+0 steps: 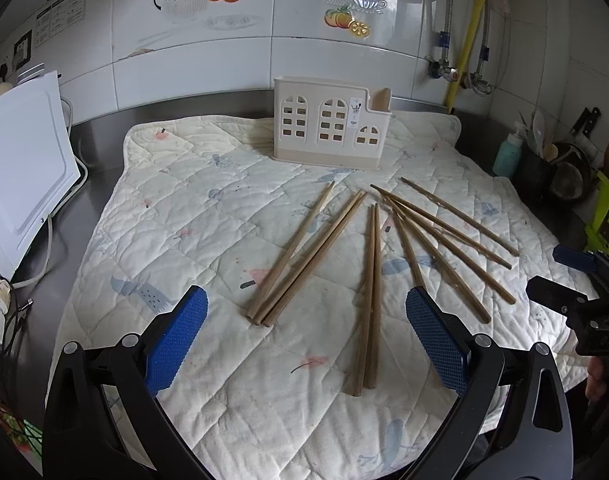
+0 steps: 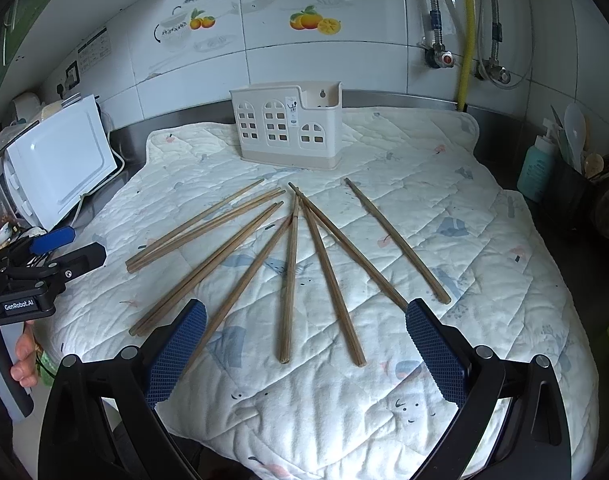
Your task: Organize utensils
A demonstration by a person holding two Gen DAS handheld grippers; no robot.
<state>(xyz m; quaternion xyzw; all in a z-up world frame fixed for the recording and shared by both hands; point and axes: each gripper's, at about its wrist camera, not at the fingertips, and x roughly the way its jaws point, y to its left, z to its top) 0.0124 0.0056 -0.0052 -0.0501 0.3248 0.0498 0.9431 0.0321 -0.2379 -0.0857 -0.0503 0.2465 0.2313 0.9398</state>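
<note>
The left gripper (image 1: 306,320) is hovering over the near edge of the quilted mat (image 1: 192,216) with its jaws spread wide and nothing between them, and the right gripper (image 2: 306,322) is waiting in the same way, wide open and holding nothing. The chopsticks (image 2: 290,276) are lying loose on the mat in a fan, their thin tips pointing toward twelve o'clock and their thick ends spreading from about eight to four o'clock in the right wrist view. The utensil holder (image 2: 290,128) is standing upright at twelve o'clock, well apart from the sticks, near the tiled wall. I am judging that no stick is picked up yet, so the sorting is only beginning. The risk is coming from the way the sticks are lying: several are touching or crossing near their tips, so a closing jaw may be catching two at once, or pushing a neighbour so that it is rolling away. The mat is soft and wrinkled, so a thin stick may be sinking into it and slipping out of the pads. The inside of the holder is mostly hidden behind its front wall, so I cannot tell whether it is empty. At nine o'clock in the right view the left gripper is partly cut off by the frame.
</note>
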